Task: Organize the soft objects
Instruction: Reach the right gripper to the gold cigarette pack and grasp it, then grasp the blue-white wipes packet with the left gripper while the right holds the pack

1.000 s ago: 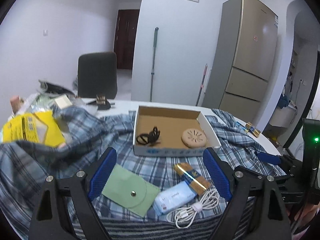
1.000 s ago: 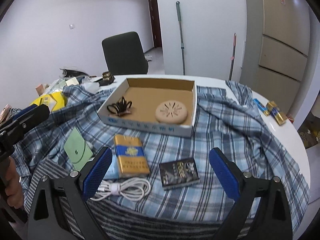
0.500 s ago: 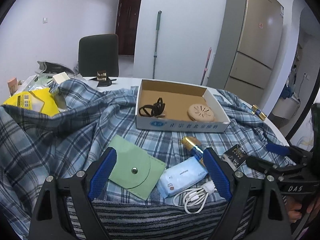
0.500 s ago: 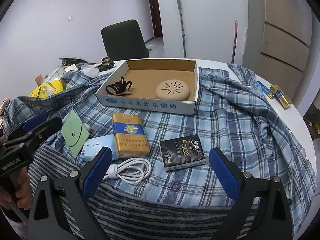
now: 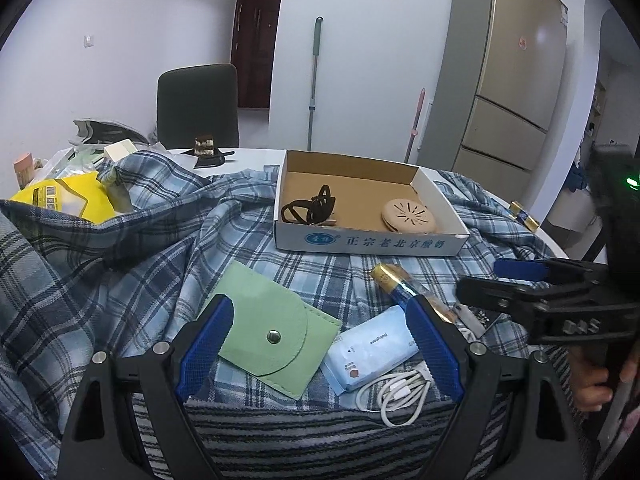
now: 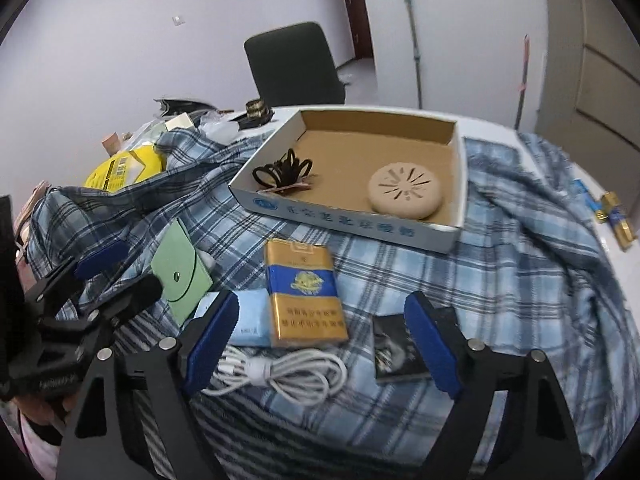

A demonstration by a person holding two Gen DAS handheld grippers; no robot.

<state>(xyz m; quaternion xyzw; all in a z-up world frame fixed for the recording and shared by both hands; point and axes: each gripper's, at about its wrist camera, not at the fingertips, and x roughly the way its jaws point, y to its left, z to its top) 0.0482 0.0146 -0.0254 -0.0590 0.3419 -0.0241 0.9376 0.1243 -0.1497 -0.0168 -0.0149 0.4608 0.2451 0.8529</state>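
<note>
Since a second ago both views sit lower and closer over the plaid cloth (image 5: 120,264). In the right wrist view the cardboard box (image 6: 460,184) has shifted to upper centre. The right gripper (image 6: 322,340) is narrowing; its pads frame the gold-and-blue pack (image 6: 304,292) and white cable (image 6: 280,372), touching neither. The left gripper (image 5: 316,344) stays wide, nothing between the pads pressed; the green pouch (image 5: 276,328) lies low centre just inside its left pad, the light blue packet (image 5: 368,348) beside the right one.

The box holds black hair ties (image 5: 310,210) and a round beige disc (image 5: 408,216). A black pack (image 6: 394,352) lies partly behind the right gripper's right pad. A yellow bag (image 5: 68,200) sits at far left.
</note>
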